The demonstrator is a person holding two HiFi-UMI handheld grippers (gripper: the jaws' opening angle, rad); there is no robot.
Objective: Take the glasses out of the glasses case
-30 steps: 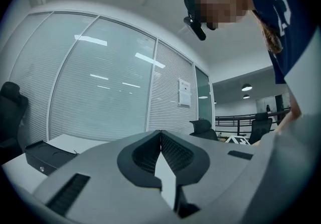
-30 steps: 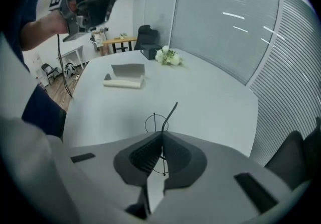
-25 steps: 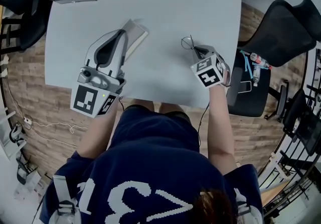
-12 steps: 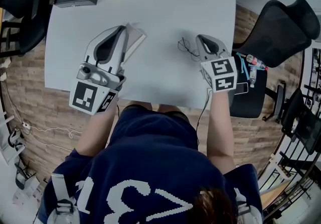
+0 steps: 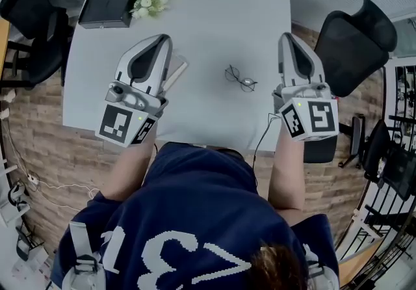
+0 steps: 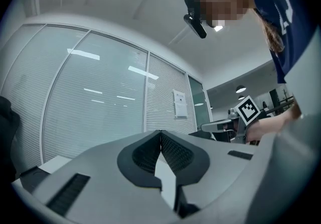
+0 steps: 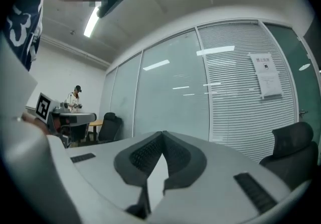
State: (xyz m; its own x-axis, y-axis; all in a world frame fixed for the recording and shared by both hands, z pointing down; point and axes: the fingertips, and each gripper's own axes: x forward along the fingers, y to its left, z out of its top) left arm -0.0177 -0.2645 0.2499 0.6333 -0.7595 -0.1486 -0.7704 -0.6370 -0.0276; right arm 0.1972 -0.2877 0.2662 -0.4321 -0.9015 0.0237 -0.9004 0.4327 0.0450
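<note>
Right gripper (image 5: pixel 286 38): lifted off the glasses (image 5: pixel 240 79), jaws together, empty. Table (image 5: pixel 214 9): white. Left gripper (image 5: pixel 162 39): jaws together, empty, over glasses case (image 5: pixel 177 69). Glasses: out, mid-table, apart from case. Withdraw upward; avoid brushing them.

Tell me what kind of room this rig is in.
Most likely an office or meeting room: glass partition walls with slatted blinds, black office chairs beside a white table, and wood-look flooring.
</note>
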